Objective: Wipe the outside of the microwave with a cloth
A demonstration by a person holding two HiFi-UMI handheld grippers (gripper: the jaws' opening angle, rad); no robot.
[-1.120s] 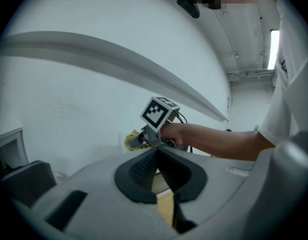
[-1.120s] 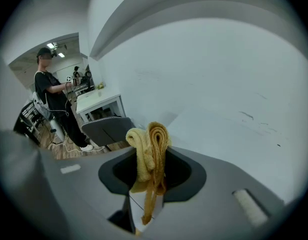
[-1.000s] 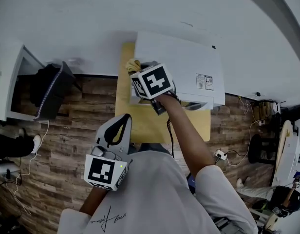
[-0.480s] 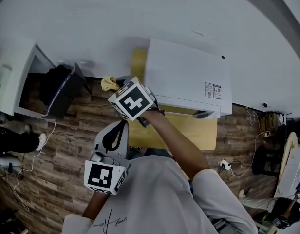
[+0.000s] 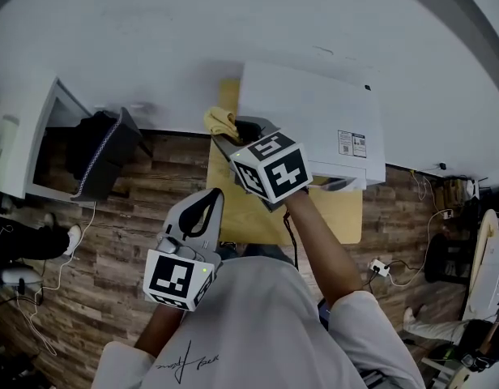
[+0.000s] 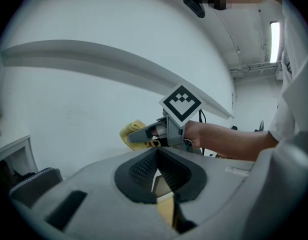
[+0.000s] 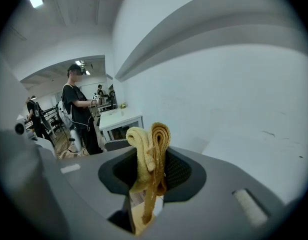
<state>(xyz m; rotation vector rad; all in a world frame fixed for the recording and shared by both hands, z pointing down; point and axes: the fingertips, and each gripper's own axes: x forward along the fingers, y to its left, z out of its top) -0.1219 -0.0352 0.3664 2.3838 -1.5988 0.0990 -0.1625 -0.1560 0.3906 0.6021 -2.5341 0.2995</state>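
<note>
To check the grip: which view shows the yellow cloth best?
The right gripper view: the yellow cloth stands folded between the shut jaws. The head view and left gripper view show only a small bit.

From overhead, my head view looks steeply down on the microwave [image 5: 310, 124] and desk [image 5: 237, 209]. My left gripper view faces the wall [image 6: 94, 104], with the right gripper [image 6: 135, 137] close ahead, shared with the head view. My right gripper view looks past the cloth [image 7: 150, 149] in its jaws at that same wall.

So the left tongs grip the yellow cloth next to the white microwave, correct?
Not quite: it is the right tongs that grip the yellow cloth next to the white microwave, as the right gripper view shows. The left tongs hold nothing.
</note>
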